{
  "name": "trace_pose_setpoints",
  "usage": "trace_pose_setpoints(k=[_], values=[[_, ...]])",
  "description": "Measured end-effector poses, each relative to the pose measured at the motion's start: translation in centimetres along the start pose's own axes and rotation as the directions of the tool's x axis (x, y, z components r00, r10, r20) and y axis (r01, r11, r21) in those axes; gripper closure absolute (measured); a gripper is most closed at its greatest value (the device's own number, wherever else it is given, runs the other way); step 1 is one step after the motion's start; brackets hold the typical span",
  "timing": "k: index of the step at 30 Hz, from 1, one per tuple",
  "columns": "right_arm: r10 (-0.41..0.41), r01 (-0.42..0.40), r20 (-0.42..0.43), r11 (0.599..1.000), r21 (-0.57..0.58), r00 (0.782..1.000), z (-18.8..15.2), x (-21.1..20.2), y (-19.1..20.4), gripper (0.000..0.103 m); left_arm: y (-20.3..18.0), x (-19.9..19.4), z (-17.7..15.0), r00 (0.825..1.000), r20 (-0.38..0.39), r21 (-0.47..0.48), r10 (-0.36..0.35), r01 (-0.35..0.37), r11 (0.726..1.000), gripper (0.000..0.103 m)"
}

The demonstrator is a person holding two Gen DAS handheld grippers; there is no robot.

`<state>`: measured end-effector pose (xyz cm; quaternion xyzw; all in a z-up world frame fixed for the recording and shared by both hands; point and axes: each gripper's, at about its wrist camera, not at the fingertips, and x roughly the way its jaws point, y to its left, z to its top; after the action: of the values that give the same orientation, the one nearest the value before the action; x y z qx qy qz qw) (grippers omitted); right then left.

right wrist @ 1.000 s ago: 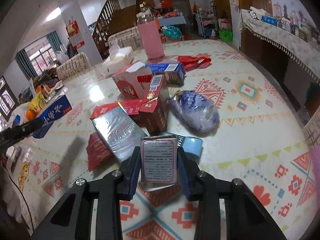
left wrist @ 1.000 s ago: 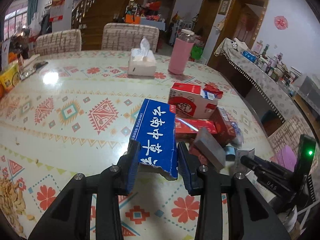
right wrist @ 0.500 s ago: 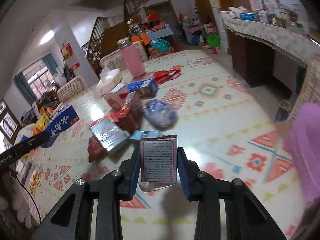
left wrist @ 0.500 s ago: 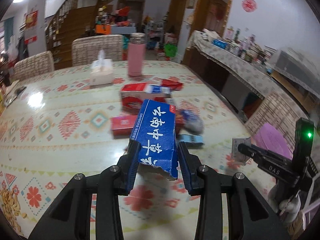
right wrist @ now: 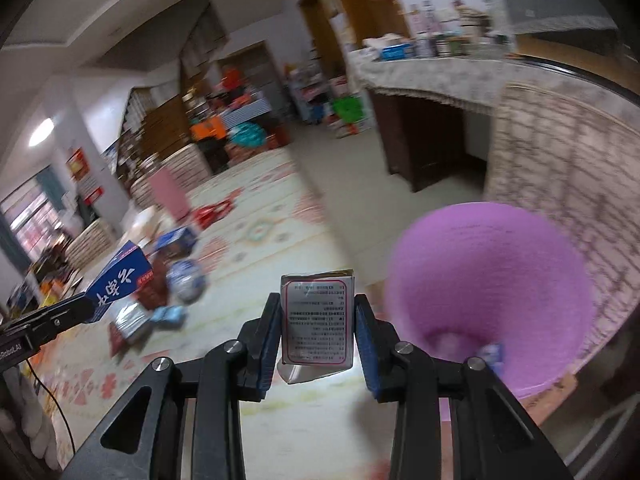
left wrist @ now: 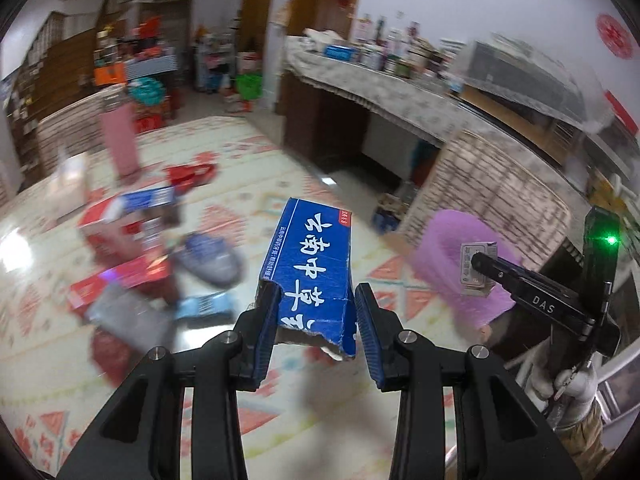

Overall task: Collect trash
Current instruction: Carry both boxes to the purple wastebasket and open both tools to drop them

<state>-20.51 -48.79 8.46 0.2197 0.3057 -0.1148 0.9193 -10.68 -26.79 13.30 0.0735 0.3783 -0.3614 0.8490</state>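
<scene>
My left gripper (left wrist: 316, 320) is shut on a torn blue carton (left wrist: 310, 264) with white Chinese characters, held above the patterned table (left wrist: 280, 400). My right gripper (right wrist: 316, 336) is shut on a small silver box (right wrist: 317, 328) with printed text, held near the table's right edge beside a purple bin (right wrist: 492, 296). The bin also shows in the left wrist view (left wrist: 452, 256), behind the right gripper (left wrist: 476, 268). The blue carton shows at the left in the right wrist view (right wrist: 120, 280).
Several pieces of trash lie on the table: red boxes (left wrist: 120, 276), a blue crumpled bag (left wrist: 212, 260), a silver pack (left wrist: 128, 312). A pink bottle (left wrist: 122, 144) stands behind. A cluttered sideboard (left wrist: 400, 80) and a woven chair (right wrist: 560, 184) stand right of the bin.
Both grippers have swung right with their boxes, away from the trash pile. The purple bin has come much closer and larger in both views.
</scene>
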Motion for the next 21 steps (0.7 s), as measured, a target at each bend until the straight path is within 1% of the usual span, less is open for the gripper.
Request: trace_pose_setpoints(k=[3, 8, 9, 13, 18, 19, 20, 21], values=[[-0.045, 0.044, 0.014, 0.998, 0.043, 0.999, 0.6, -0.7, -3.4, 0.065, -3.2, 2.3, 1.4, 0.998, -0.02, 0.04, -0.057, 0.057, 0.998, 0.066], [-0.086, 0.083, 0.017, 0.991, 0.102, 0.996, 1.2, -1.1, -7.7, 0.065, -7.9, 5.8, 3.3, 0.99, -0.06, 0.083, -0.127, 0.132, 0.988, 0.066], [-0.092, 0.09, 0.017, 0.99, 0.111, 0.996, 1.3, -1.1, -8.5, 0.064, -9.0, 6.8, 3.8, 0.986, -0.078, 0.089, -0.148, 0.155, 0.984, 0.066], [-0.103, 0.1, 0.014, 0.984, 0.149, 0.995, 1.7, -0.8, -11.1, 0.064, -12.1, 9.9, 5.0, 0.973, -0.129, 0.098, -0.19, 0.203, 0.974, 0.066], [-0.109, 0.105, 0.016, 0.978, 0.178, 0.994, 2.4, -0.2, -13.3, 0.062, -15.3, 12.8, 6.1, 0.956, -0.169, 0.111, -0.242, 0.262, 0.959, 0.066], [-0.108, 0.105, 0.009, 0.979, 0.177, 0.994, 2.5, 0.1, -13.7, 0.052, -15.8, 13.3, 6.3, 0.952, -0.173, 0.113, -0.252, 0.274, 0.955, 0.063], [-0.109, 0.108, -0.004, 0.978, 0.181, 0.994, 2.7, 0.5, -14.1, 0.047, -16.1, 13.7, 6.4, 0.949, -0.182, 0.114, -0.257, 0.28, 0.953, 0.061], [-0.113, 0.112, -0.007, 0.975, 0.193, 0.994, 2.7, 0.6, -14.6, 0.042, -16.6, 14.1, 6.5, 0.947, -0.192, 0.114, -0.259, 0.283, 0.952, 0.055]])
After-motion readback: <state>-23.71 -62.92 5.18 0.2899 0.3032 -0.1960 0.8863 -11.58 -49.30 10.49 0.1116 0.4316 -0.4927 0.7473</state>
